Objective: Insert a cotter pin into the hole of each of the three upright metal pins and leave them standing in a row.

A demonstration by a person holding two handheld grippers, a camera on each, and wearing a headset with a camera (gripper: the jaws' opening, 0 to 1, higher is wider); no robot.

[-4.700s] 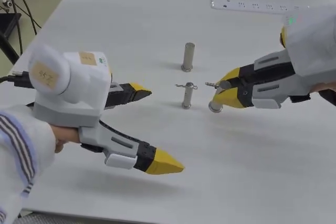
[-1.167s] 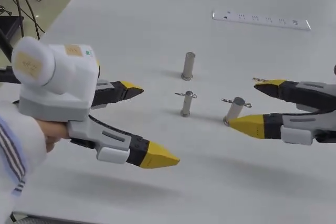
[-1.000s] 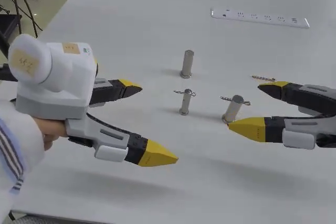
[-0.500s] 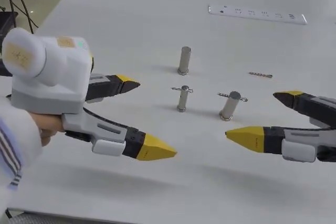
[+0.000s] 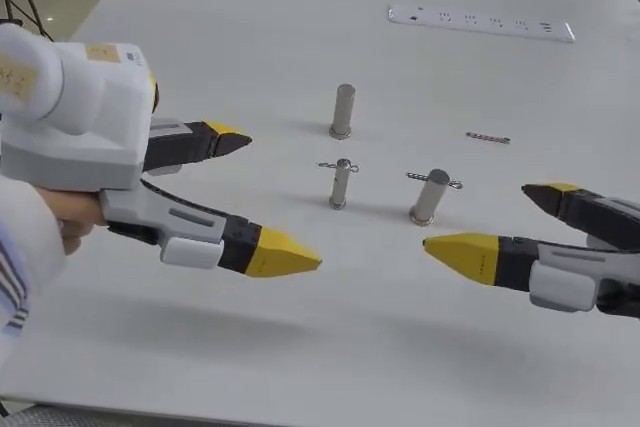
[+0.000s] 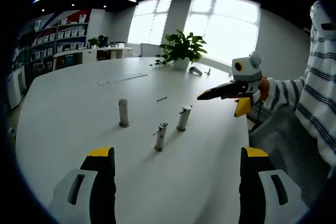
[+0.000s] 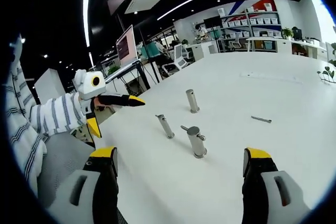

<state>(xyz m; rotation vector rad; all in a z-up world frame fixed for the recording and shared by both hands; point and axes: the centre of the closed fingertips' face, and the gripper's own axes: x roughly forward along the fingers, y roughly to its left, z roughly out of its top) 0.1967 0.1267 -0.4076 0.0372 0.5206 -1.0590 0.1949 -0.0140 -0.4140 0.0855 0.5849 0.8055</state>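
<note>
Tabletop point(image 5: 250, 37), white and matte, holds everything. Left gripper point(image 5: 285, 199), grey body with yellow-tipped black jaws, hovers low-left over it. Its jaws are spread wide with nothing between them, same as a few seconds back.

Right gripper point(image 5: 475, 217), same build, is the change. Earlier it was pinched in at the near pin; now it's backed off toward me, jaws wide apart and empty.

Long white power strip point(image 5: 480, 24) lies at the far edge, not involved.

Three short silver cylindrical metal pins with flared bases:
- far pin point(image 5: 343, 111): upright, hole empty.
- middle pin point(image 5: 340, 185): upright, thin wire cotter pin point(image 5: 338, 165) through its top.
- near pin point(image 5: 430, 197): just ahead of the right jaws, now carries a second cotter pin point(image 5: 434, 180). It looks tilted to me, top leaning right.

Loose cotter pin point(image 5: 487, 137) lies flat on the tabletop, well right of the far pin, in plain view now that the right gripper has pulled back.

My read: two of three done. Next I grab the loose cotter pin for the far pin, then straighten the near pin. The three don't line up as a row yet.
</note>
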